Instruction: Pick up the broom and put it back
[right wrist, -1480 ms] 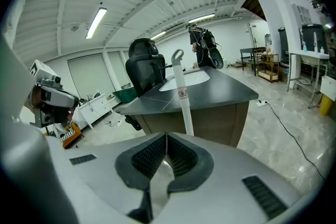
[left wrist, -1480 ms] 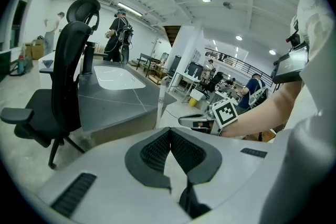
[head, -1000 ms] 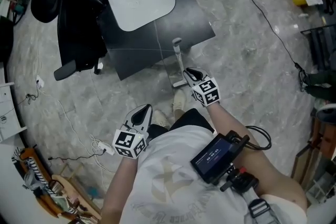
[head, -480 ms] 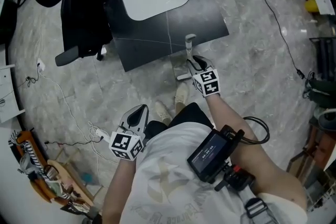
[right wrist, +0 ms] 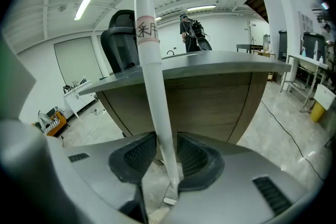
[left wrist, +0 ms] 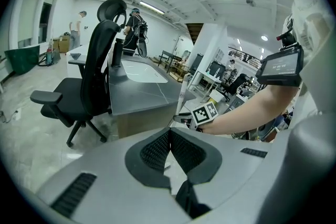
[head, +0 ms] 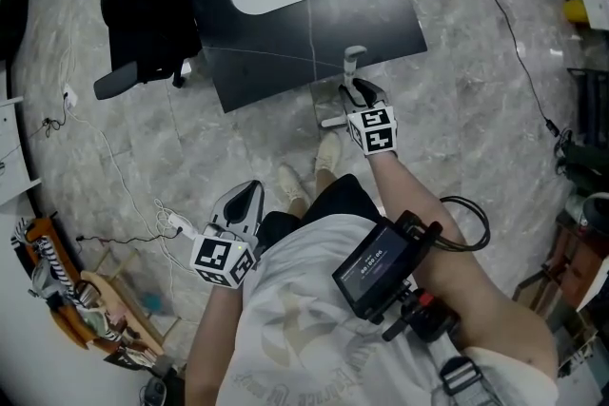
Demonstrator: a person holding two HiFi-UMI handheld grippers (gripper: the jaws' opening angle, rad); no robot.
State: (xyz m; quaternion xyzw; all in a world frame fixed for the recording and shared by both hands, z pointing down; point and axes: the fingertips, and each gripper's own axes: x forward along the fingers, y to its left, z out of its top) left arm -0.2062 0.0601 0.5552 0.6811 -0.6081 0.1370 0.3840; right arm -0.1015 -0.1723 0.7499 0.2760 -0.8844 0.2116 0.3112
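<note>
The broom's white handle [right wrist: 149, 60] stands upright against the edge of the dark table [right wrist: 210, 68], a label near its top. It runs between the pads of my right gripper [right wrist: 167, 153], whose jaws are opening, with a gap on each side of the pole. In the head view that right gripper [head: 360, 94] sits just below the handle's grey top [head: 353, 58]. My left gripper [head: 242, 202] hangs beside the person's hip, shut with nothing in it; its pads [left wrist: 157, 147] meet.
The dark tabletop [head: 371, 5] with a white patch fills the upper middle. A black office chair [head: 138, 14] stands at its left. Cables and a power strip [head: 177, 225] lie on the floor at left. The person's shoes [head: 328, 152] are near the broom.
My right gripper stayed at the broom handle by the table's edge and sank a little along it. The left gripper drifted down and left in the head view.
</note>
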